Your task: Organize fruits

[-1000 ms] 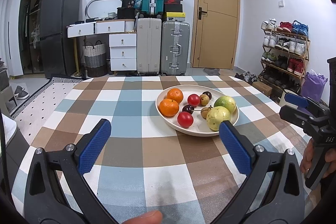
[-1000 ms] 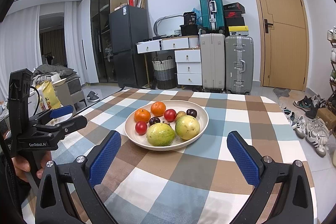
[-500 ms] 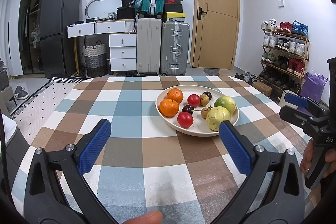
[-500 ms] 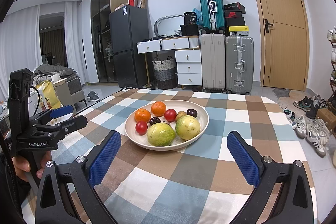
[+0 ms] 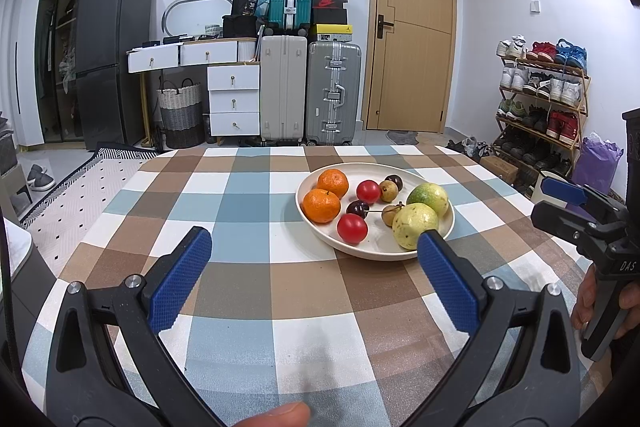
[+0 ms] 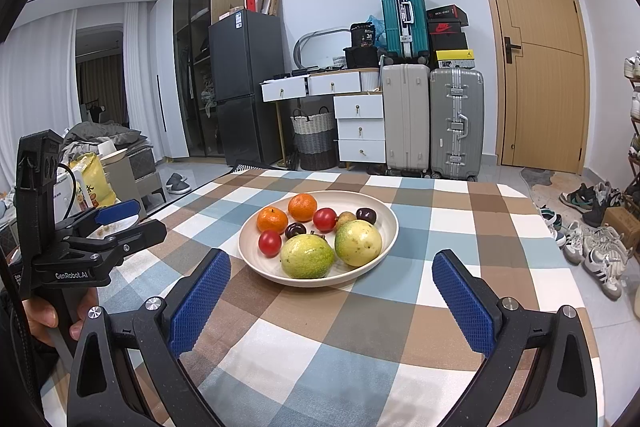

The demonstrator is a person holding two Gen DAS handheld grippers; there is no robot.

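On the checked tablecloth [image 5: 248, 291], both tongs [image 5: 312, 251] [image 6: 330, 271] hover spread before the fruit plate [image 5: 360, 251].

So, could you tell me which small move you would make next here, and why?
Probably ease the right hand-held gripper forward toward the nearest green-yellow fruit in the plate. Both hand-held grippers are open and empty, short of the plate, and that fruit sits at the plate's near edge, almost between the right one's fingers.
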